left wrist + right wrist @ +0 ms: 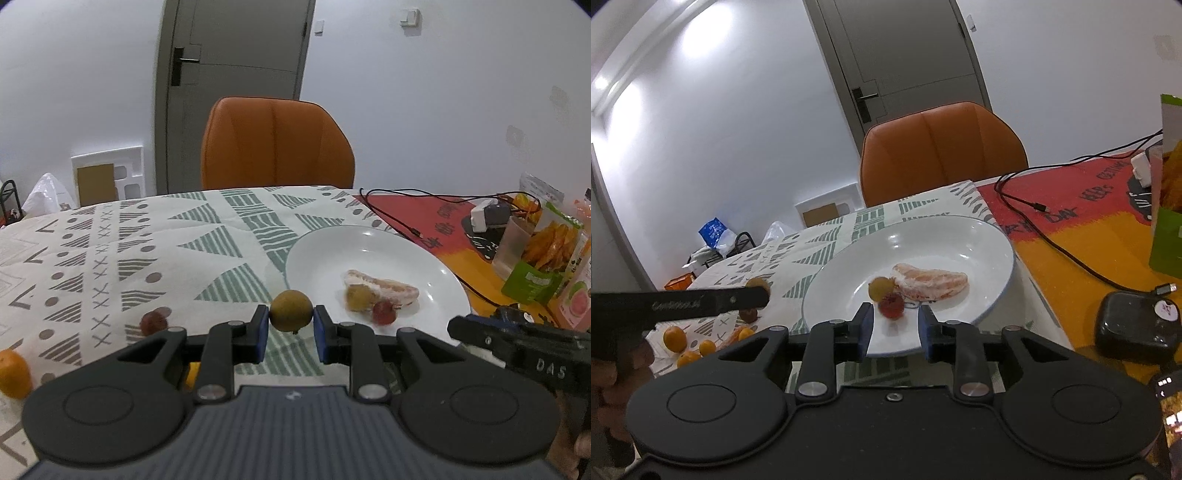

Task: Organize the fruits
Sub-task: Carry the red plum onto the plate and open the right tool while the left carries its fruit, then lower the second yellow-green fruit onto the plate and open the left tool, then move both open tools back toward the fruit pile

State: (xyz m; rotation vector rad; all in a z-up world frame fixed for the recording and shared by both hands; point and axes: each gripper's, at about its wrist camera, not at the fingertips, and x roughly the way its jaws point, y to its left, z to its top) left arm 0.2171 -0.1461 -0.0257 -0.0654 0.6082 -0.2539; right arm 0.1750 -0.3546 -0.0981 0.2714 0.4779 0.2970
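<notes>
My left gripper (pixel 290 324) is shut on a round brown-green fruit (pixel 290 310), held above the cloth just left of the white plate (pixel 332 243). On the plate lie a peeled pomelo segment (pixel 388 286), a small yellow fruit (pixel 357 298) and a red grape (pixel 384 312). My right gripper (pixel 895 325) stands open over the plate's (pixel 979 240) near rim, the red grape (pixel 891 305) just beyond its fingers. The yellow fruit (pixel 880 288) and pomelo segment (pixel 931 282) lie behind that. The left gripper (pixel 753 295) shows at the left with its fruit (pixel 758 283).
A red grape (pixel 153 322) and an orange kumquat (pixel 14 373) lie on the patterned cloth; several kumquats (pixel 675 338) cluster at its left edge. An orange chair (pixel 277 144) stands behind the table. Snack packets (pixel 546 251), a black cable (pixel 1071 254) and a black case (pixel 1134 325) sit right.
</notes>
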